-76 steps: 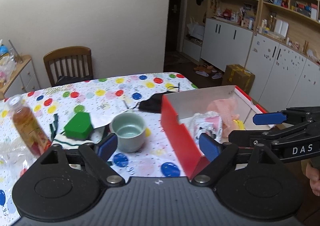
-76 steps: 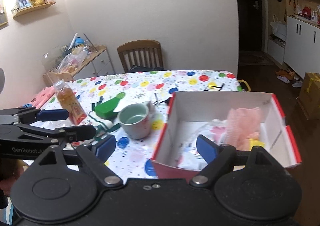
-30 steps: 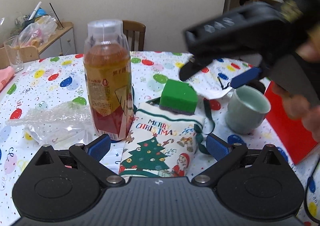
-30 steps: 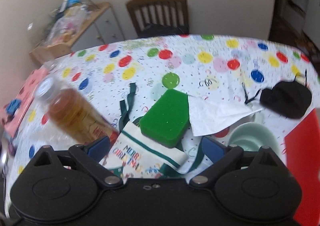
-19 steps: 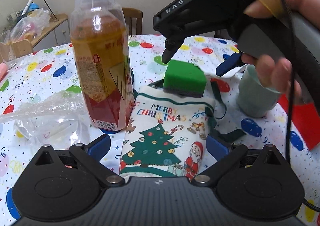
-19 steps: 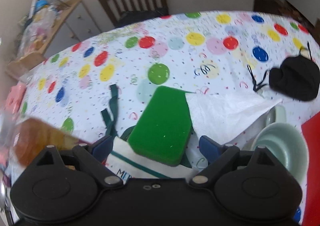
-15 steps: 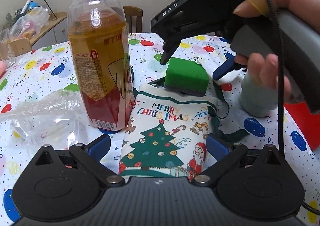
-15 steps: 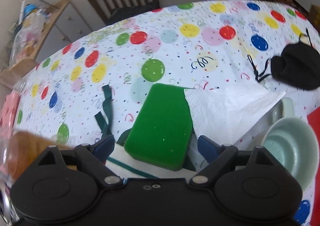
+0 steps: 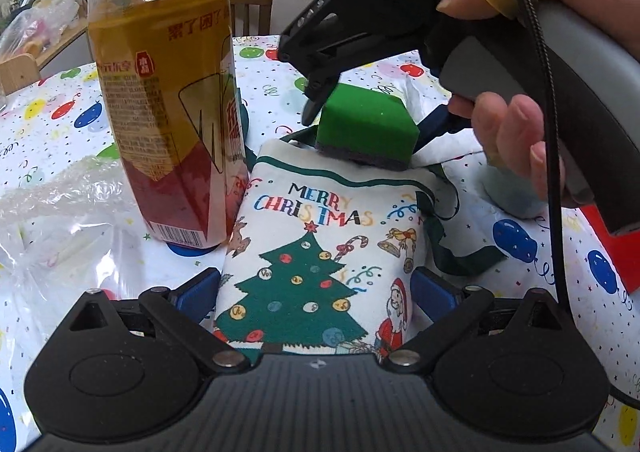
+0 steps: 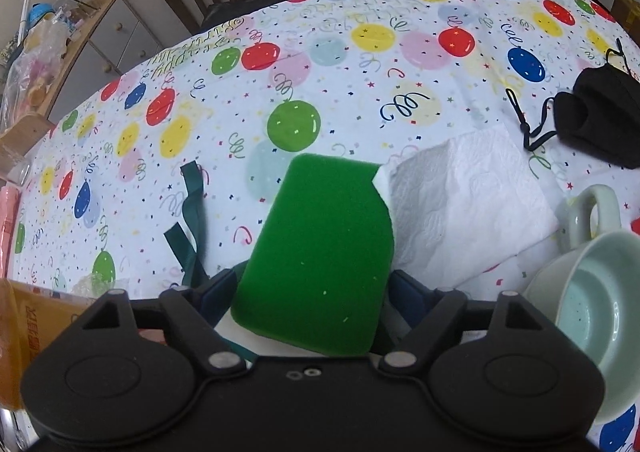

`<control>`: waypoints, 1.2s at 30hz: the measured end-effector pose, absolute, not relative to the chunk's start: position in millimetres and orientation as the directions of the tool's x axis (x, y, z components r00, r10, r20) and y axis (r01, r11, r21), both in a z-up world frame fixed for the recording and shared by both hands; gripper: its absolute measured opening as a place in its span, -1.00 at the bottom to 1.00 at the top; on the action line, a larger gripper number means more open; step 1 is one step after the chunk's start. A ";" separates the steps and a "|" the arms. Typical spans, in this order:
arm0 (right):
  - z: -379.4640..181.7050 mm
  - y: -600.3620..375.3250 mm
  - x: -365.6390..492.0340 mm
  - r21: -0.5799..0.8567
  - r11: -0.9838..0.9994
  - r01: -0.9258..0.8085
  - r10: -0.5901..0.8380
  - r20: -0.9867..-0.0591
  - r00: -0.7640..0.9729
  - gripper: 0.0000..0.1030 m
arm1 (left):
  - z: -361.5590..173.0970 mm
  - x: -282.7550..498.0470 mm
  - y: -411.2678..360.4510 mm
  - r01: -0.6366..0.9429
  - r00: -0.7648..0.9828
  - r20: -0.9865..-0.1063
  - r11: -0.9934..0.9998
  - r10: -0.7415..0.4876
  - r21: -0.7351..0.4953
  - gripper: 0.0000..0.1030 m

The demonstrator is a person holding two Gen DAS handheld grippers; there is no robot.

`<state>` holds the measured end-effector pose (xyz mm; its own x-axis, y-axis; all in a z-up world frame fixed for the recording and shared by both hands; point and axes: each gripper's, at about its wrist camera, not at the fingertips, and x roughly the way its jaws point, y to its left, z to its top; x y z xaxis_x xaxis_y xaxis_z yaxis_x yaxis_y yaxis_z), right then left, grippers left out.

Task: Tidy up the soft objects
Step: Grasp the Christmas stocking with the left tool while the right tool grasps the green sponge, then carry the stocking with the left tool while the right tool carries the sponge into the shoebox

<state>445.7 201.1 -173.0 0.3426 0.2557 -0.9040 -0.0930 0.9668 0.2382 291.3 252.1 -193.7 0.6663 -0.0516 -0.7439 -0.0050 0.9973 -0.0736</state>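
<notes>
Balloon-print table [image 10: 360,64] with bottle [image 9: 168,92], Christmas pouch [image 9: 320,252], napkin [image 10: 472,208], mug [image 10: 592,292], black mask [image 10: 600,124].

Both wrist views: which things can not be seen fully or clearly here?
- Green sponge: near end hidden behind the camera body, right wrist view; whether the closing right tongs touch it is unclear.
- Christmas bag: lower end hidden by the left tongs mount, left wrist view.
- Bottle: cap cut off by the top edge.
- Cup: cut off at right edge; in the left view a hand covers it.
</notes>
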 end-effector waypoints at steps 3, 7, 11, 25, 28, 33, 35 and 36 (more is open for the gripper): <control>-171.3 198.5 444.0 0.245 0.965 -0.093 0.262 -0.900 0.347 0.50 | -196.3 293.1 252.9 -0.006 0.666 -0.744 0.997 -0.052 -0.075 0.71; -167.2 196.3 441.1 0.242 0.964 -0.108 0.265 -0.896 0.356 0.46 | -195.9 292.3 251.5 0.002 0.670 -0.740 0.997 -0.054 -0.071 0.35; -161.0 191.1 436.8 0.248 0.961 -0.118 0.275 -0.888 0.368 0.44 | -193.2 289.0 251.3 0.013 0.671 -0.738 0.996 -0.072 -0.086 -0.20; -119.5 174.4 399.9 0.305 0.927 -0.220 0.369 -0.846 0.384 0.41 | -174.3 259.9 253.9 -0.028 0.701 -0.713 0.997 -0.032 -0.073 -0.59; -106.4 166.7 385.5 0.320 0.916 -0.243 0.394 -0.834 0.387 0.40 | -166.6 251.1 254.1 -0.025 0.719 -0.694 0.996 -0.040 -0.082 -0.61; -85.4 147.5 361.4 0.346 0.900 -0.266 0.429 -0.813 0.393 0.40 | -149.1 236.9 250.6 -0.023 0.743 -0.668 0.996 -0.043 -0.090 -0.61; -77.4 138.6 351.8 0.357 0.893 -0.274 0.443 -0.805 0.395 0.40 | -141.6 232.2 248.7 -0.022 0.751 -0.659 0.995 -0.045 -0.094 -0.61; -73.7 133.8 347.1 0.362 0.890 -0.276 0.449 -0.801 0.397 0.40 | -138.3 232.1 245.7 -0.021 0.754 -0.655 0.995 -0.047 -0.095 -0.61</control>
